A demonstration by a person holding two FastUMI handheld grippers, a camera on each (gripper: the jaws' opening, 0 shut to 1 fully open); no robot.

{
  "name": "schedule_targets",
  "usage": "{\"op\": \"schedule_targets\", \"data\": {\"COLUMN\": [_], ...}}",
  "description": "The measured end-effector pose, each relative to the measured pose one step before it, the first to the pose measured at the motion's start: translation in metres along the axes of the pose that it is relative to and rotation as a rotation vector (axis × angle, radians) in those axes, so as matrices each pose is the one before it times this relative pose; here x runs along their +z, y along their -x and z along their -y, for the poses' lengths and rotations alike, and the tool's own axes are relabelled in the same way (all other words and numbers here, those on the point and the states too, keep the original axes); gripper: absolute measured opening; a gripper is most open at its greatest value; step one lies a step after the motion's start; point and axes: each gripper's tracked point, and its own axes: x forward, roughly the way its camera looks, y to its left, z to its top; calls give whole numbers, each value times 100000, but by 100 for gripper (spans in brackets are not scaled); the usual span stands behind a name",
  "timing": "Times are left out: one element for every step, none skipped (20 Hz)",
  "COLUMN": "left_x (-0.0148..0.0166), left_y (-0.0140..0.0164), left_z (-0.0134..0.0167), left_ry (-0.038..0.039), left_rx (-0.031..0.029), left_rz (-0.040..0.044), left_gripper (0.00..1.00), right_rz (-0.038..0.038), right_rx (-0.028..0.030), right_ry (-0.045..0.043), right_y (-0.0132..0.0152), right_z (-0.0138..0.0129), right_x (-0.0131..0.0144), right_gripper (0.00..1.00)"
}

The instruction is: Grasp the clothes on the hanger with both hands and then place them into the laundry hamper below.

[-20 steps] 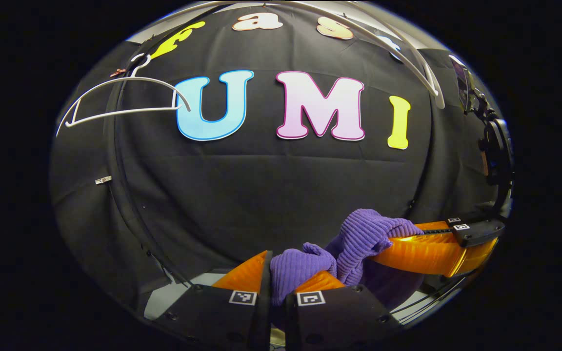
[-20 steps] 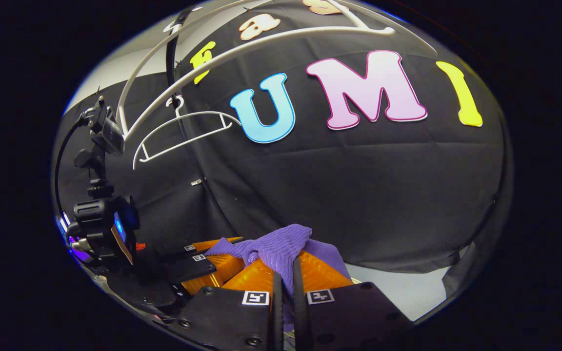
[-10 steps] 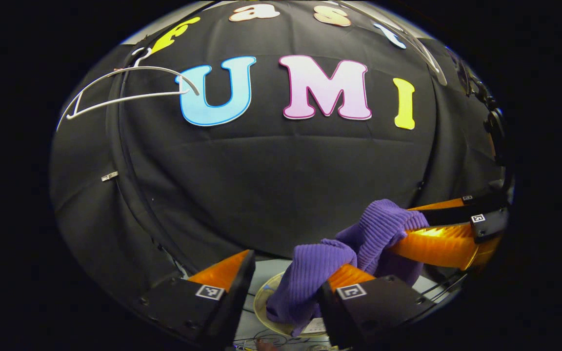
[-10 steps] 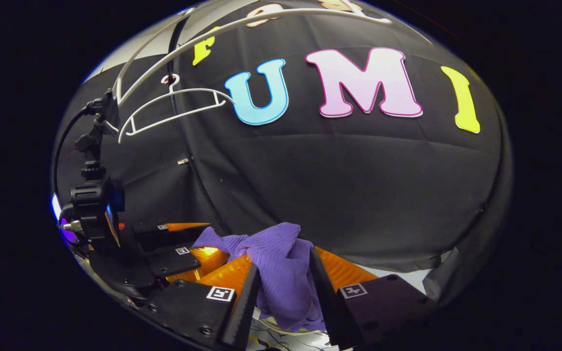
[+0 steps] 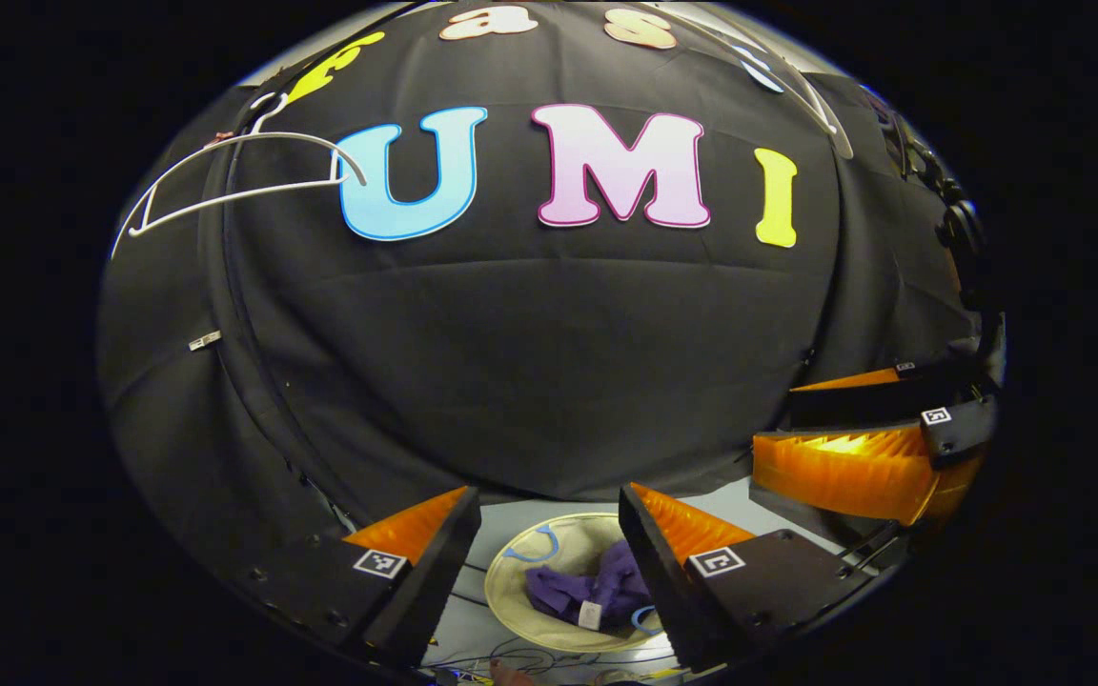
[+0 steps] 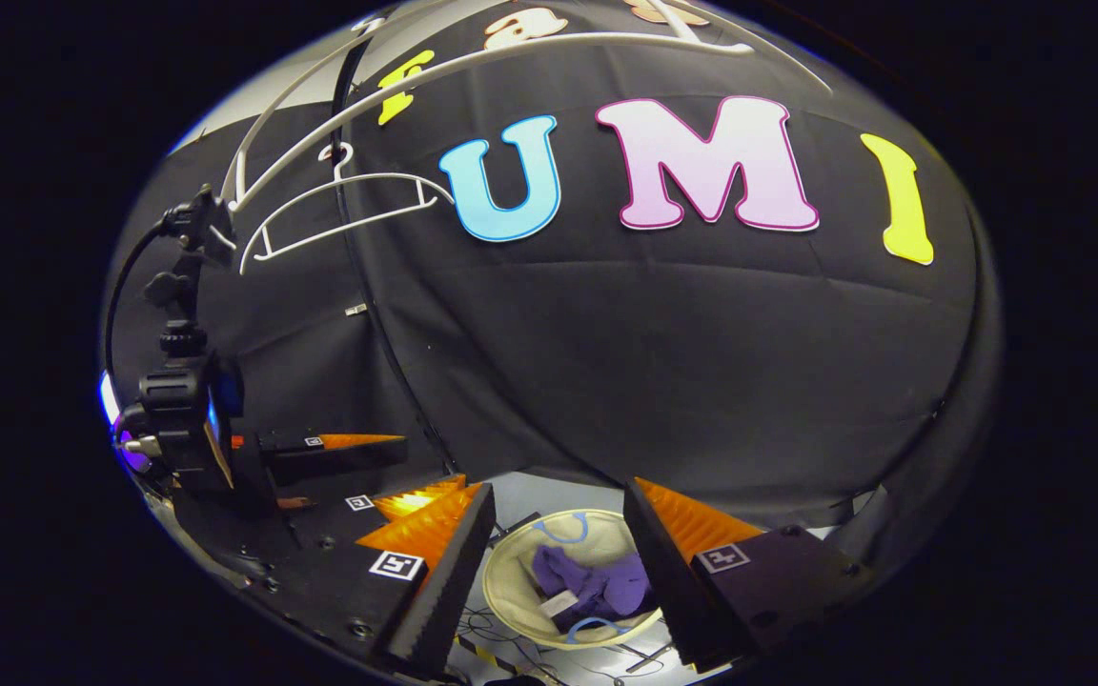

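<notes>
both orange-fingered grippers, left gripper (image 5: 549,519) and right gripper (image 6: 554,514), now stand wide open and empty. the purple ribbed knit garment (image 5: 587,591), pinched a second ago, has dropped into the round cream laundry hamper (image 6: 516,595) at 6 o'clock. the white plastic hanger (image 5: 234,176) hangs bare at 10 o'clock; placement appears complete.

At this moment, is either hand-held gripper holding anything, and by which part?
Nothing is held. The left hand-held gripper and the right hand-held gripper are both open, and the purple garment lies inside the laundry hamper below them.
</notes>
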Motion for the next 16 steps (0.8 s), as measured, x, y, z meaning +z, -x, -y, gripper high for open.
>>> {"op": "schedule_targets", "data": {"left_x": [472, 404, 836, 703, 894, 927, 1109, 1084, 311, 885, 977, 1267, 1416, 1368, 1438, 1523], "left_y": [355, 491, 548, 563, 687, 842, 868, 877, 968, 1051, 982, 1003, 1006, 1062, 1679, 1268], "left_z": [81, 128, -27, -62, 105, 192, 212, 197, 151, 84, 25, 19, 198, 4, -321, -67], "left_ry": [1135, 1030, 702, 458, 347, 147, -21, -139, -324, -355, -349, -251, -367, -499, -721, -785], "left_rx": [-516, -307, -17, 44, -107, -501, -609, -780, -1133, -998, -469, -307, -394, -480, -329, -821], "left_rz": [1239, 1278, 1808, 2053, 2457, 2473, 2496, 2185, 1900, 2335, 2580, 2750, 2828, 2811, 3010, 3166], "left_gripper": [92, 92, 92, 92, 92, 92, 92, 92, 92, 92, 92, 92, 92, 93, 93, 94], "right_rz": [1055, 1144, 1217, 1787, 2243, 2709, 2879, 2863, 2638, 2393, 2078, 2149, 2285, 2725, 2535, 2507], "right_rx": [-72, 260, -53, -176, -348, -380, 265, -32, -430, -334, -211, -279, -439, -569, -1023, -1125], "right_ry": [-693, -759, -219, 831, 1250, 1261, 1059, 862, 859, 815, 835, 820, 677, 573, 357, 559], "right_y": [251, 335, 417, 410, 601, 668, 774, 815, 722, 807, 536, 607, 736, 747, 905, 818], "right_z": [-27, -185, -264, -311, -363, -253, -533, -408, -327, -253, -384, -328, -361, -385, -573, -610], "right_x": [364, 460, 556, 601, 840, 889, 1115, 1025, 1060, 1021, 981, 814, 898, 1187, 1020, 1016], "right_gripper": [88, 88, 88, 88, 89, 91, 94, 99, 99, 98, 98, 98, 98, 98, 98, 98]}}
